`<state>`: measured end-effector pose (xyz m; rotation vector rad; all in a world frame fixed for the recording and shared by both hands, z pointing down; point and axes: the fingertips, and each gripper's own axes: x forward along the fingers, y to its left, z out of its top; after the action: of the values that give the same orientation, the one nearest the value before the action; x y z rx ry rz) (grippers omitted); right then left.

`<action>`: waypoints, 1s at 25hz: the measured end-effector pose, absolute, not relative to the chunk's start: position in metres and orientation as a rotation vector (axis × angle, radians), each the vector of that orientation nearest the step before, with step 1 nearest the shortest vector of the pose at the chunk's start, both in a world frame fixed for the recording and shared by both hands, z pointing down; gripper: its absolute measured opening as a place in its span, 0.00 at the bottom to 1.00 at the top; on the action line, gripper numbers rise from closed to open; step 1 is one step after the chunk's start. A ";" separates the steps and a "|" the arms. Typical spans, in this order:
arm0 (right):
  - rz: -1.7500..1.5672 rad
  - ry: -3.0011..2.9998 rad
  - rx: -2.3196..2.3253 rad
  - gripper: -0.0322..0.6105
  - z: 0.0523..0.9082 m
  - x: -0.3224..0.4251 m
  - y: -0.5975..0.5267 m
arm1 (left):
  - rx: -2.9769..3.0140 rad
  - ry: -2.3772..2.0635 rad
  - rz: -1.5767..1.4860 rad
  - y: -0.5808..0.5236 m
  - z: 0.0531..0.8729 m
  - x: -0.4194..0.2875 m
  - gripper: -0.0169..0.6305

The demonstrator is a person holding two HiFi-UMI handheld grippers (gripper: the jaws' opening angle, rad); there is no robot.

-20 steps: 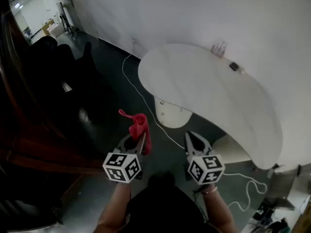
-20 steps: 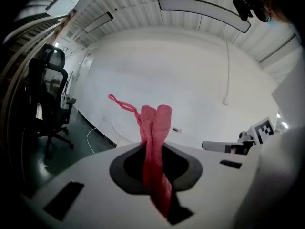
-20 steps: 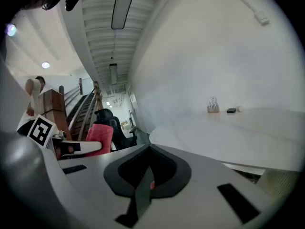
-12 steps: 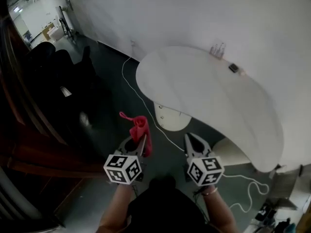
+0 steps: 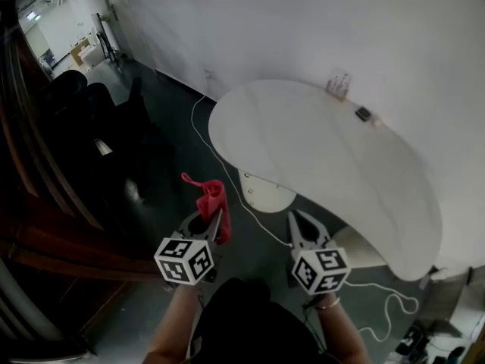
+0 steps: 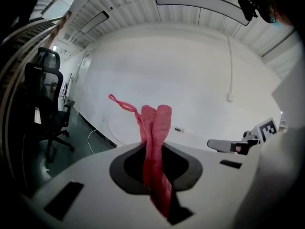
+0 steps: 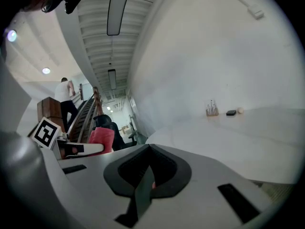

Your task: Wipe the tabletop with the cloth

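A red cloth [image 5: 213, 200] sticks up from my left gripper [image 5: 216, 222], which is shut on it; in the left gripper view the cloth [image 6: 155, 147] runs between the jaws with a thin loop trailing off its top. My right gripper [image 5: 300, 223] is shut with nothing in it and is held level with the left, both above the floor short of the table. The white curved tabletop [image 5: 303, 146] lies ahead and to the right, and spreads across the right gripper view [image 7: 228, 132].
A small rack [image 5: 339, 84], a dark small object [image 5: 363, 114] and a pale ball sit at the table's far edge by the white wall. A white cable [image 5: 220, 150] runs over the dark floor. Black office chairs [image 5: 83, 97] stand at the left. A person [image 7: 64, 99] stands far off.
The head view has shifted slightly; both grippers sit a little lower in the picture. The cloth stays in the left gripper.
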<state>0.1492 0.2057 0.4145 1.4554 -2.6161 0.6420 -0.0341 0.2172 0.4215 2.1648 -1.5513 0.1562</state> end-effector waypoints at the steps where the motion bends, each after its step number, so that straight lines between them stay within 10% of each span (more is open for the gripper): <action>1: 0.629 -2.619 1.451 0.05 0.413 0.150 0.203 | 2.165 -1.550 0.150 0.213 0.419 -0.034 0.09; 25: 0.766 -2.325 1.843 0.05 0.433 0.107 0.022 | 2.254 -1.205 0.325 -0.010 0.467 -0.091 0.09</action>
<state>0.1068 0.0219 0.4333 1.8430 -2.3249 0.7665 -0.0914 -0.0104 0.4670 2.2535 -1.2055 0.3245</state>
